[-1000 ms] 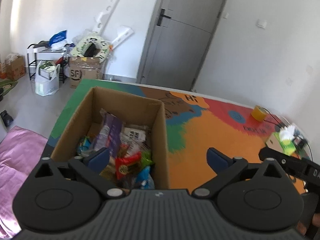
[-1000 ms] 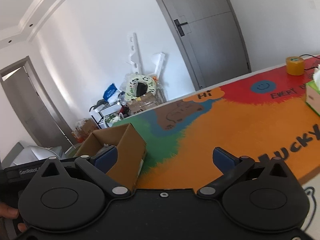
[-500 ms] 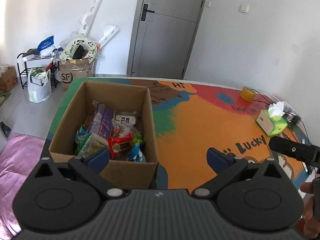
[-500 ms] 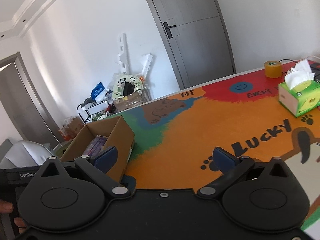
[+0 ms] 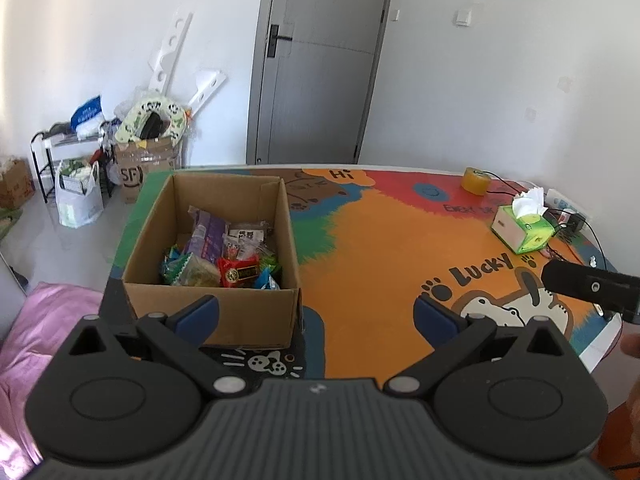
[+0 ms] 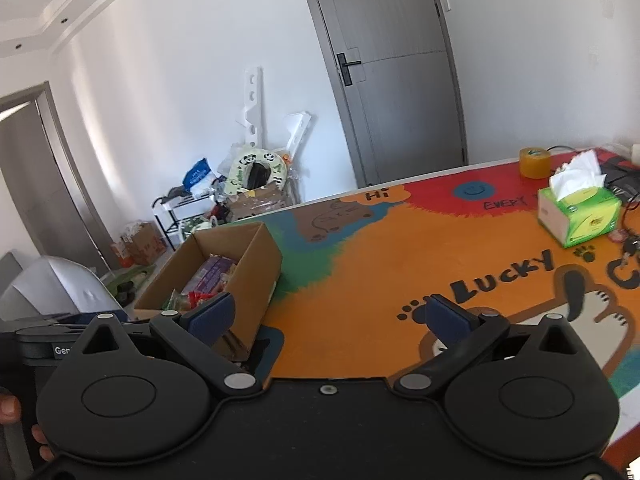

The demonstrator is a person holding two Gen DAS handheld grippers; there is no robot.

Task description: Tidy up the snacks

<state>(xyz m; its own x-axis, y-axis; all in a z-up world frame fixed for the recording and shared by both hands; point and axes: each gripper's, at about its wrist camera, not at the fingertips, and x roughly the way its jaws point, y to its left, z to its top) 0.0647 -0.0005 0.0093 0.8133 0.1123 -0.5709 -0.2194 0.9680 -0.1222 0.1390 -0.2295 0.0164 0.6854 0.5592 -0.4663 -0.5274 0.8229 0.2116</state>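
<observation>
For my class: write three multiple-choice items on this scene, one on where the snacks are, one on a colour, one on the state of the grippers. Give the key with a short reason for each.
1. Where are the snacks?
A. in the box
B. on the mat
C. on the floor

2. What colour is the tissue box?
A. blue
B. green
C. red

3. How are the left gripper and right gripper?
A. both shut
B. one holds a snack
C. both open, empty

Key: A, the packets lie inside the box; B, its sides are green; C, the fingers stand wide apart with nothing between.
</observation>
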